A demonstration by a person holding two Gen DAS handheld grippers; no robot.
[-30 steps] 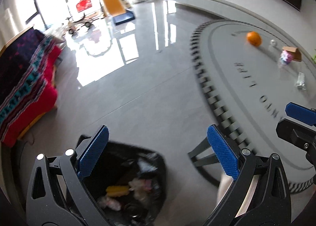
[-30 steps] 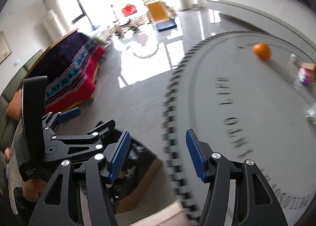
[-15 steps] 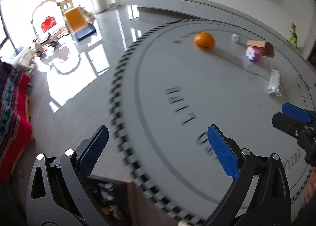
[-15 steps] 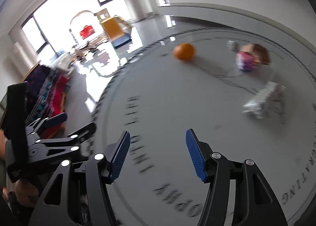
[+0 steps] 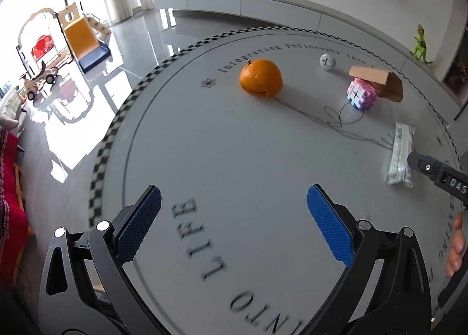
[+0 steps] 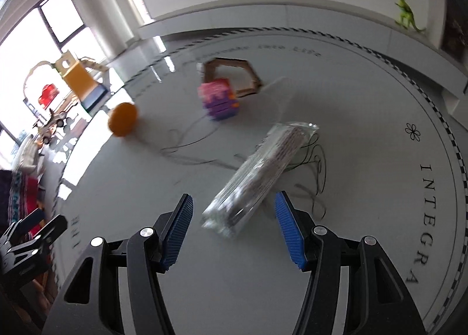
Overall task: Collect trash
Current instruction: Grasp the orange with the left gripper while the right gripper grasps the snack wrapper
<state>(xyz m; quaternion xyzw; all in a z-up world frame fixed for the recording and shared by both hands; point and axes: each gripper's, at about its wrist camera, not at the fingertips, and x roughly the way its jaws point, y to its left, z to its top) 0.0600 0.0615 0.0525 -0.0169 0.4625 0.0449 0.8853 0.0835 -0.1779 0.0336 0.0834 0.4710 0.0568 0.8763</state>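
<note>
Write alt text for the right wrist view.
The open right gripper hovers over a crinkled clear plastic wrapper on a round grey rug, blue pads either side of its near end, not touching. Beyond lie a pink-and-purple block cube, a brown cardboard piece and an orange.

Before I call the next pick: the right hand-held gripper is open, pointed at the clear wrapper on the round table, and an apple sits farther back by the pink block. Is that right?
Not quite: the fruit is an orange, not an apple, as the left wrist view shows. The rest holds: the right hand-held gripper is open, pointed at the clear wrapper on the round table, with the pink block farther back.
</note>
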